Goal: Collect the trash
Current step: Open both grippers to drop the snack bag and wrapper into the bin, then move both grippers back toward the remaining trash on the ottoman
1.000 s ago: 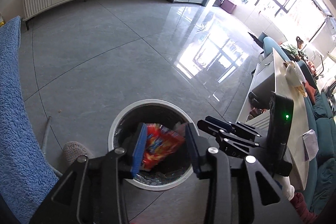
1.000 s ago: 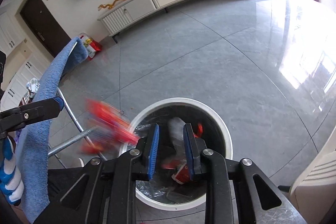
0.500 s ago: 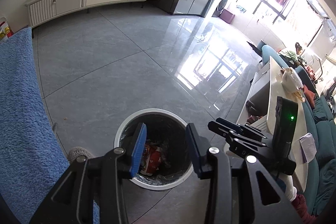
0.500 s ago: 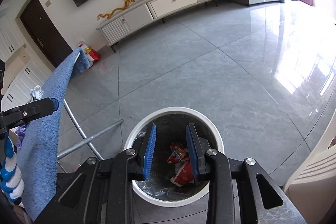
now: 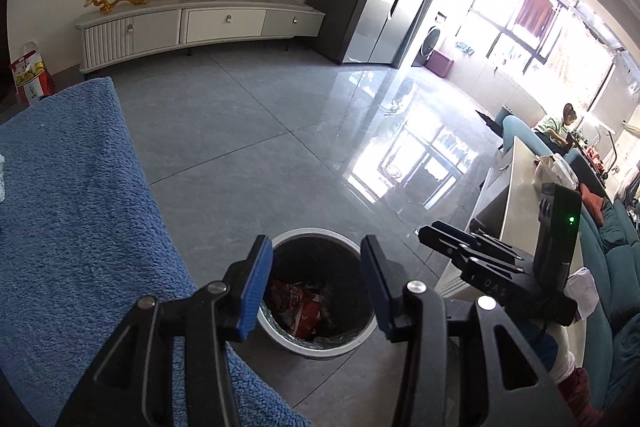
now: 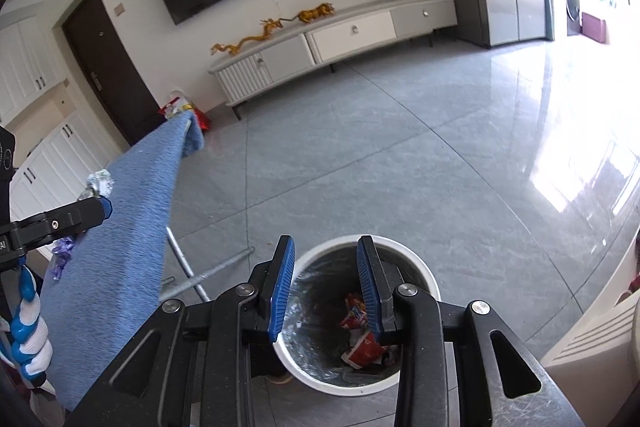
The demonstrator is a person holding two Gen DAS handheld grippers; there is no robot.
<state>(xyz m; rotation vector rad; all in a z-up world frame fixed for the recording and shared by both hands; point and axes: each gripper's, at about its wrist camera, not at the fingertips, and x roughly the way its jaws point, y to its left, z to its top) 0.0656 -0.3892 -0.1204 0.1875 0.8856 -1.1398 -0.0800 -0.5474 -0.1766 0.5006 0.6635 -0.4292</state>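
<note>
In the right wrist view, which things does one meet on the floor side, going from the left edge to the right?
Left gripper tip at the edge → blue towel over a rack → metal rack legs → white trash bin with red wrappers inside → pale furniture corner.

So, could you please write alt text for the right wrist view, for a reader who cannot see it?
The open, empty right gripper hangs above a round white bin on a grey tiled floor; red wrappers lie inside the bin. A blue towel lies over a metal rack on the left, and a TV cabinet stands against the far wall.
</note>
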